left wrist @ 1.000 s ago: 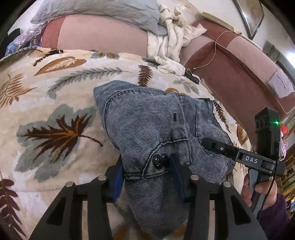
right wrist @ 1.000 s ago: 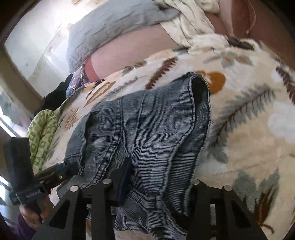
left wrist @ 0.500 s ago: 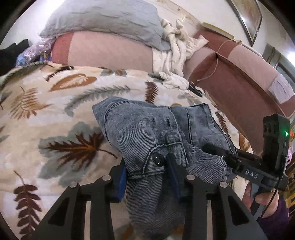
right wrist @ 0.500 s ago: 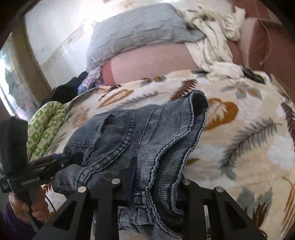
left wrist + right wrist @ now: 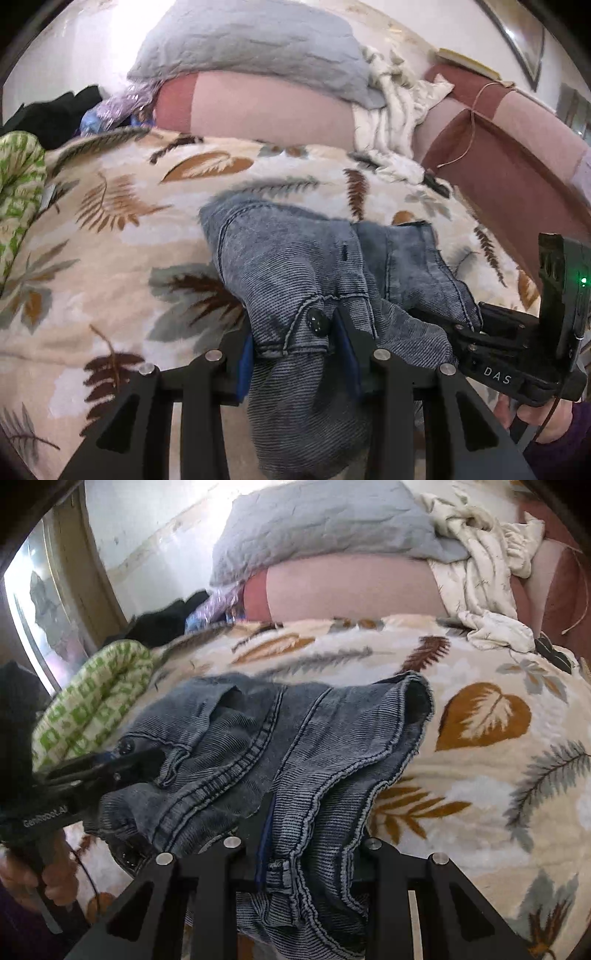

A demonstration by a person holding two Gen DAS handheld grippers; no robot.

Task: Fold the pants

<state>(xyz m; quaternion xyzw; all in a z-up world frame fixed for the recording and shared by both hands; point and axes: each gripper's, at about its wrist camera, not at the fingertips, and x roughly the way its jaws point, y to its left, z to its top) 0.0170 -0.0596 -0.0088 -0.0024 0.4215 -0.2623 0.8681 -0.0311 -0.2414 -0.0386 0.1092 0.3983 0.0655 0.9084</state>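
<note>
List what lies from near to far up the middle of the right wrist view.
Right tool clamped on the blue-grey denim pants → cream leaf-print blanket → pink bolster cushion → grey quilted pillow.

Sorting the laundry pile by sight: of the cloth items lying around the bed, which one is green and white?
The green patterned cloth, bunched at the bed's left edge beside the denim pants. The pillow is grey, the crumpled sheet cream.

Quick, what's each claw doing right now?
Left claw: closed on the jeans at the buttoned waistband.
Right claw: closed on the jeans' other edge.
</note>
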